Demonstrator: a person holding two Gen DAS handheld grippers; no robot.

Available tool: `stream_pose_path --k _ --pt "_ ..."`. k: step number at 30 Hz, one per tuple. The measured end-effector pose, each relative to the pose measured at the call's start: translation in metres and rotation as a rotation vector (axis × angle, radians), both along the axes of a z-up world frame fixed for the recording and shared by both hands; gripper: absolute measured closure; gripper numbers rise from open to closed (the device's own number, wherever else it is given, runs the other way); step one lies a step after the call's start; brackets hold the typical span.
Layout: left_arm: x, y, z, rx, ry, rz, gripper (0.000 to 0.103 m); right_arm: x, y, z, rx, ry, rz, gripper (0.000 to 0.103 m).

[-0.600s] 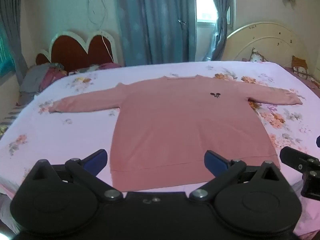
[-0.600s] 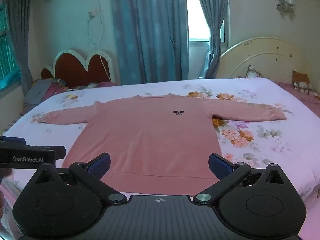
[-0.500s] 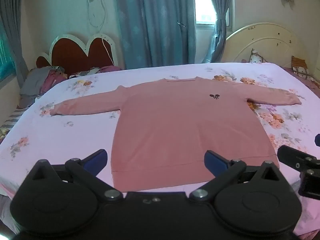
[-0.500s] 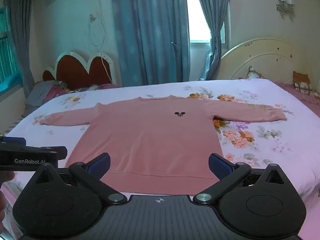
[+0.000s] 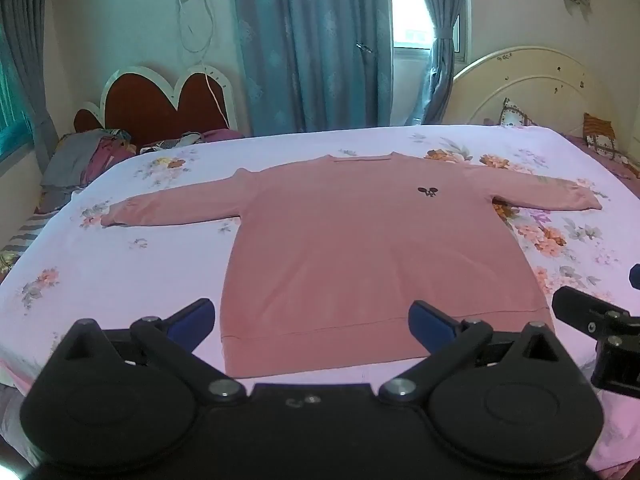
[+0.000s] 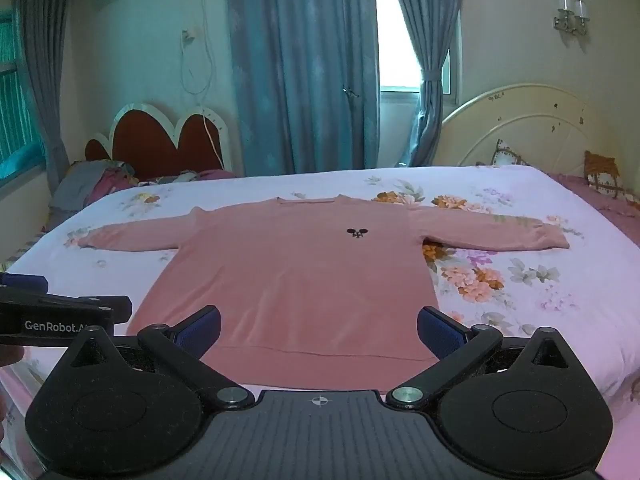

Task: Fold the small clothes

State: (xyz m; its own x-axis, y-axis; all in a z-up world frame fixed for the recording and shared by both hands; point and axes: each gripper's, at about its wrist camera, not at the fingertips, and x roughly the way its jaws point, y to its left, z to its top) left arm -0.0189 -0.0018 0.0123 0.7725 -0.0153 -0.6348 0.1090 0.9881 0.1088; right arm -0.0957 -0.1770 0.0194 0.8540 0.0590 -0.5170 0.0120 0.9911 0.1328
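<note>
A pink long-sleeved sweater [image 5: 372, 248] lies flat and face up on the bed, both sleeves spread sideways, hem toward me, a small black logo on its chest. It also shows in the right wrist view [image 6: 304, 272]. My left gripper [image 5: 312, 322] is open and empty, held above the near hem. My right gripper [image 6: 319, 330] is open and empty, also just short of the hem. Each gripper shows at the edge of the other's view: the right one [image 5: 600, 332] and the left one [image 6: 60, 316].
The bed [image 5: 100, 272] has a pale pink floral sheet. A cream headboard [image 5: 532, 92] with cushions stands at the right. A red heart-shaped headboard [image 5: 160, 108] and piled clothes [image 5: 84, 156] are at the far left. Blue curtains hang behind.
Both grippers have tilted or risen slightly, so the sweater sits lower in both views. The sweater has not moved. Both grippers stay open.
</note>
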Motion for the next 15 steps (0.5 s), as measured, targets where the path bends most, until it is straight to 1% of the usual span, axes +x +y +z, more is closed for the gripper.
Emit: stream_pose_path --k 15 --pt "0.0014 -0.0061 -0.0021 0.002 0.005 -0.011 0.000 0.0023 -0.0048 -0.0008 0.007 0.010 -0.005 0.000"
